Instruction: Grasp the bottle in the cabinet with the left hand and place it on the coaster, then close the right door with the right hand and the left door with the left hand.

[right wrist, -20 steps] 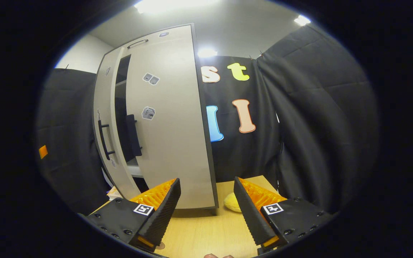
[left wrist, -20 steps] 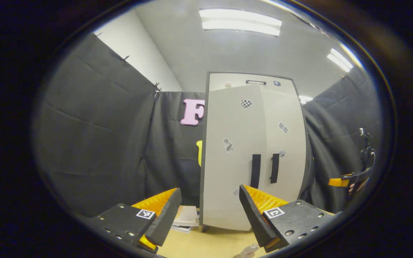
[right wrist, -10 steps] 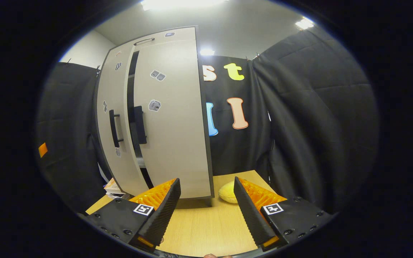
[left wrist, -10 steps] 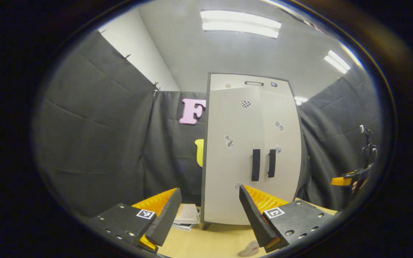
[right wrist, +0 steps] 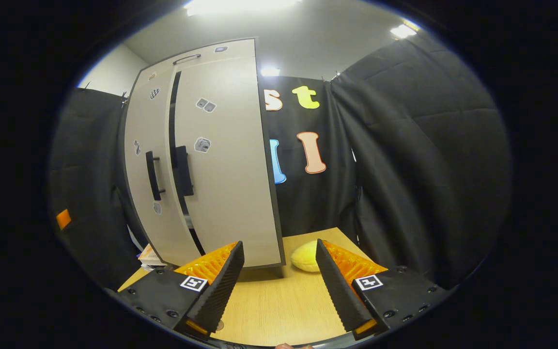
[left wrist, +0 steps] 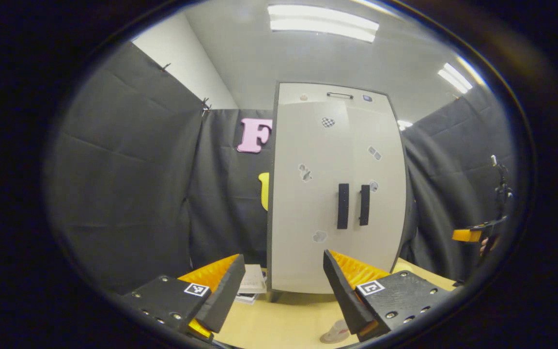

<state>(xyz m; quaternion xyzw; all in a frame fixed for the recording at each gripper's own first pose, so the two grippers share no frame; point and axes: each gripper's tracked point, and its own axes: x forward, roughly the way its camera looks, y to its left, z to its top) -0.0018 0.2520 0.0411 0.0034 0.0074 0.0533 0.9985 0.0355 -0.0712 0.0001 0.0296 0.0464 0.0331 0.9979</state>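
Observation:
The pale cabinet (left wrist: 308,194) stands on the wooden table, its two doors drawn together and their dark handles (left wrist: 343,206) side by side. In the right gripper view a thin dark gap still runs between the left door (right wrist: 146,145) and the right door (right wrist: 225,160). A clear bottle (left wrist: 335,334) peeks out at the table's near edge, partly hidden by a finger of my left gripper. My left gripper (left wrist: 283,257) is open and holds nothing, a short way back from the doors. My right gripper (right wrist: 279,244) is open too, off the cabinet's right corner.
A stack of books (left wrist: 252,286) lies left of the cabinet's foot. A yellow rounded object (right wrist: 305,256) rests on the table (right wrist: 279,310) right of the cabinet. Black cloth walls close in on all sides. The right gripper (left wrist: 468,235) shows at the far right.
The left door has swung in until the gap between the doors is thin. Both grippers have drawn back from the cabinet, which now looks smaller and lower.

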